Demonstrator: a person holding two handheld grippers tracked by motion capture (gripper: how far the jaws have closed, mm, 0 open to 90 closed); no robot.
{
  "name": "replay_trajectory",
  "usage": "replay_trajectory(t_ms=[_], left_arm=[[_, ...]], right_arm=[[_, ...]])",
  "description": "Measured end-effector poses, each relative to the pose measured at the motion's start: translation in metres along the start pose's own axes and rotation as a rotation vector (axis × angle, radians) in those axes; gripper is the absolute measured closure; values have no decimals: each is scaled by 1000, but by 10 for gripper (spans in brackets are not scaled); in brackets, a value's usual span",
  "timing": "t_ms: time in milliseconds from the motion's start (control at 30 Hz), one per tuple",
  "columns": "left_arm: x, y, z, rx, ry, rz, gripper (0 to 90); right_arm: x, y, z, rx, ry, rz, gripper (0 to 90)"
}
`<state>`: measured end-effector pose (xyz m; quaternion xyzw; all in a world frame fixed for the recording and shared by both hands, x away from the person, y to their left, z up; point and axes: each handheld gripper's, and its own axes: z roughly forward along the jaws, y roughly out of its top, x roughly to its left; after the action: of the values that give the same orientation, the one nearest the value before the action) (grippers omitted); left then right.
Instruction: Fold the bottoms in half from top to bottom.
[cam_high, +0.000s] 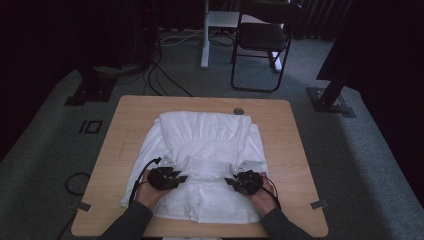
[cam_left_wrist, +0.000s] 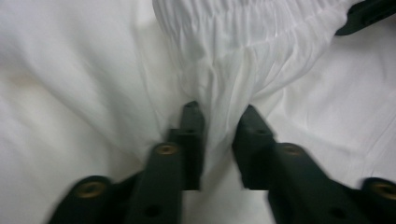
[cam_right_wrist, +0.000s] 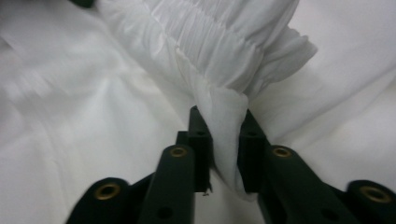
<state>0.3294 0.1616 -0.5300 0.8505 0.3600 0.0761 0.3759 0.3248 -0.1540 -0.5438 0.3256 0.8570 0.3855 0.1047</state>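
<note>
Wooden table (cam_high: 125, 125), grey carpet (cam_high: 45, 150), folding chair (cam_high: 262, 37)

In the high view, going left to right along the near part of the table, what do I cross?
Left gripper → gathered elastic band of the white garment → right gripper, all over the wooden table.

Left hand-held gripper (cam_left_wrist: 219, 128) pinching white garment (cam_left_wrist: 243, 51) — gathered band.
</note>
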Motion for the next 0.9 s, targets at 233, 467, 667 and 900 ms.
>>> replay_trajectory(t_ms=[233, 467, 667, 900], left_arm=[[12, 20, -38, -182, 25, -45, 630], [27, 53, -8, -96, 135, -43, 900], [40, 47, 36, 10, 87, -61, 892], [10, 25, 20, -38, 20, 9, 853]], right_arm=[[-11, 7, -29, -116, 61, 70, 418], [-39, 32, -25, -150, -81, 127, 843], [-53, 34, 13, -39, -63, 173, 838], [-42, 22, -3, -88, 54, 187, 801]])
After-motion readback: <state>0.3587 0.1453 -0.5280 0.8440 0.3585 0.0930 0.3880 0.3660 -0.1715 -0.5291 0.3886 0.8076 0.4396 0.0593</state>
